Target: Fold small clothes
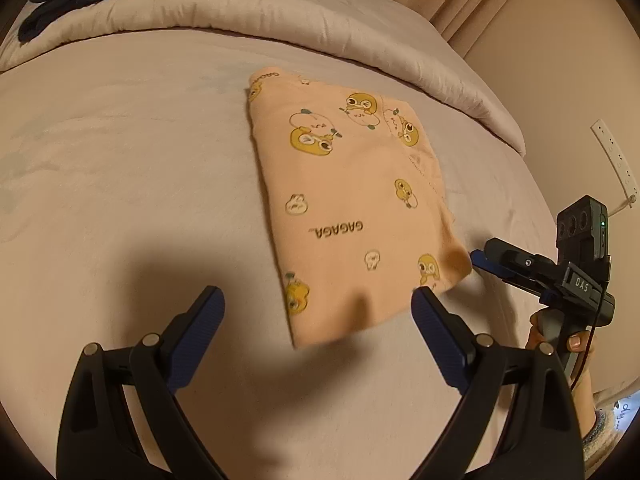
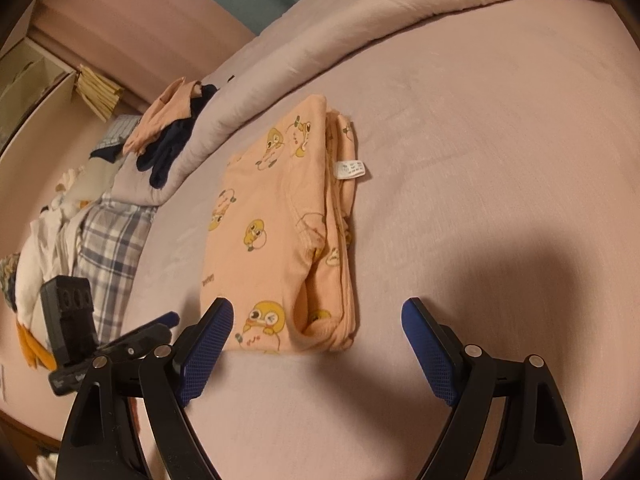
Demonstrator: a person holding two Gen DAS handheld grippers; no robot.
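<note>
The folded peach duck-print garment lies on the bed sheet, long axis running away from me. My right gripper sits nearest its near edge, my left gripper just beside; both gape wide, empty. Beyond lie the rolled duvet and an unfolded clothes pile.
</note>
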